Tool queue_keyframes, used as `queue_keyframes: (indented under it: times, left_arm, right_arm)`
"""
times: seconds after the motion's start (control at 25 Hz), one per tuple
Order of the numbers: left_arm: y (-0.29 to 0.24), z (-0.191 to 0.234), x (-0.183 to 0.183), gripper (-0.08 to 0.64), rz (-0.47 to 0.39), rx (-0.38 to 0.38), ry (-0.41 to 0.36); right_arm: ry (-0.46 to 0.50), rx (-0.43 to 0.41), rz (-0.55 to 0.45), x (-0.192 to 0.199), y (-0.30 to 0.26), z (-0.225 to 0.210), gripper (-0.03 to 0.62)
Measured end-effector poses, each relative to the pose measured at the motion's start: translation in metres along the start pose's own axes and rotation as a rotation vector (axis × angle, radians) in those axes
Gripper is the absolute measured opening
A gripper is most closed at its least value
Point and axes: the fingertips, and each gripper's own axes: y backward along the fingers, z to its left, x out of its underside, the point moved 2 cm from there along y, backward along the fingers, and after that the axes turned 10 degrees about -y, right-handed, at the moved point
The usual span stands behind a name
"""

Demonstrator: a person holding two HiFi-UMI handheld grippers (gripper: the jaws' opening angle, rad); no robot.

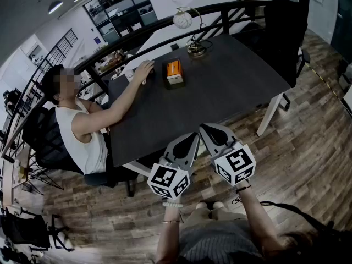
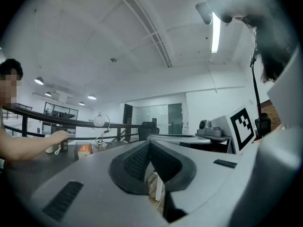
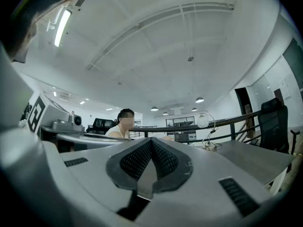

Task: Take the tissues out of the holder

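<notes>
The tissue holder (image 1: 175, 73) is a small clear box with an orange pack in it. It stands on the far part of the dark table (image 1: 220, 92); in the left gripper view the holder (image 2: 84, 149) is tiny and far off. My left gripper (image 1: 194, 136) and right gripper (image 1: 204, 127) hover side by side at the table's near edge, well short of the holder. In the gripper views the left gripper (image 2: 149, 144) and the right gripper (image 3: 151, 140) each have their dark pads pressed together with nothing between them.
A person (image 1: 82, 125) sits at the table's left side, one hand (image 1: 144, 69) resting on the table beside the holder. A globe desk lamp (image 1: 190, 32) stands behind the holder. A black chair (image 1: 286, 26) is at the far right. A railing runs behind the table.
</notes>
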Motion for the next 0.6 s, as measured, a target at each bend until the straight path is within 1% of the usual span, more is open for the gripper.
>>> queue_keyframes:
  times: [0.6]
  left_arm:
    - [0.0006, -0.0014, 0.0028, 0.008, 0.004, -0.012, 0.006]
  right_arm:
    - [0.004, -0.007, 0.005, 0.0021, 0.0025, -0.0011, 0.014]
